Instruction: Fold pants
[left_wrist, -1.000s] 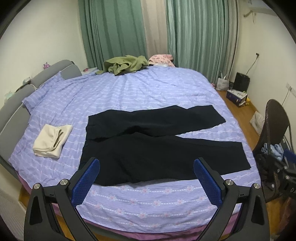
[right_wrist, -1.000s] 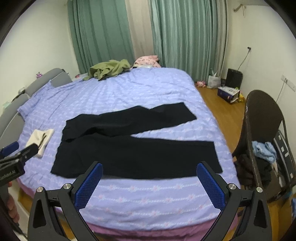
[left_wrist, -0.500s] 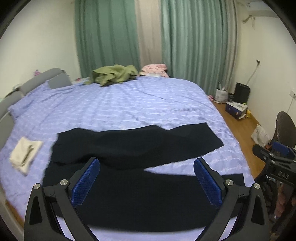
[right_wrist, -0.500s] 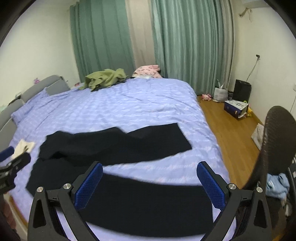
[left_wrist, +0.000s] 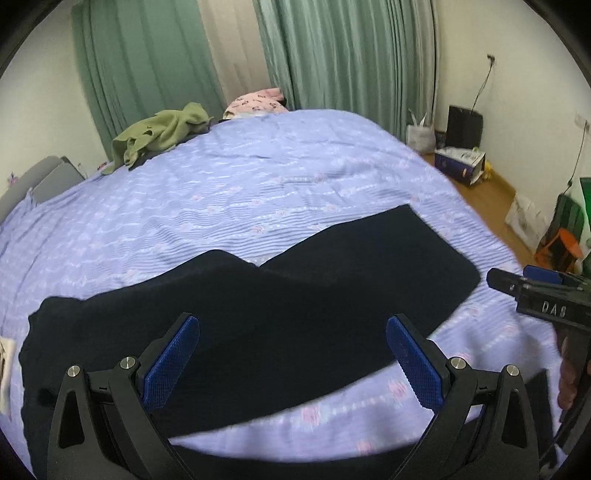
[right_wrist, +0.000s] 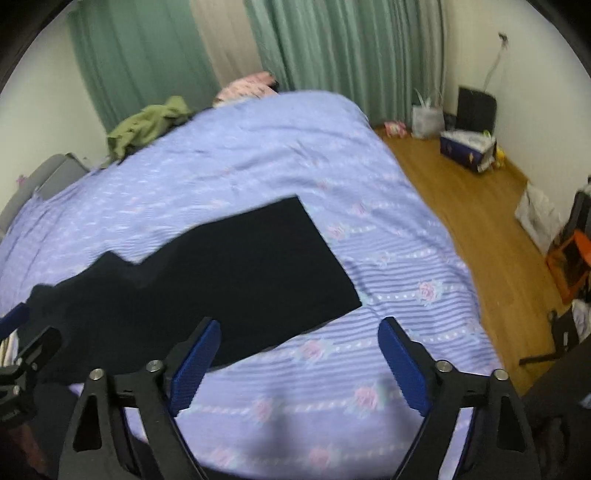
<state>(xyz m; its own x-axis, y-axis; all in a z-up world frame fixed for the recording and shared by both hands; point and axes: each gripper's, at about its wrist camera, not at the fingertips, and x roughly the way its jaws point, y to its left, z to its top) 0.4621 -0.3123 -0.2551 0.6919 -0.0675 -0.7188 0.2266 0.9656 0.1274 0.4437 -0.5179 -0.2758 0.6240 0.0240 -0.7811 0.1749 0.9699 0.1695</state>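
Observation:
Black pants (left_wrist: 295, 295) lie spread flat on the lilac bed (left_wrist: 258, 184), legs running to the right. The far leg shows in both views, its cuff in the right wrist view (right_wrist: 295, 266). The near leg is mostly hidden under the grippers. My left gripper (left_wrist: 291, 354) is open and empty, low over the pants' middle. My right gripper (right_wrist: 299, 362) is open and empty, above the bedsheet just past the far leg's cuff. The right gripper also shows at the right edge of the left wrist view (left_wrist: 535, 295).
A green garment (left_wrist: 159, 129) and a pink one (left_wrist: 258, 101) lie at the bed's far end by green curtains. A wooden floor (right_wrist: 480, 221) with bags, a blue box (right_wrist: 467, 149) and an orange stool (right_wrist: 570, 258) lies right of the bed.
Both grippers have moved forward and down, close over the pants and the bed. The folded cream cloth has slipped almost out of view at the left.

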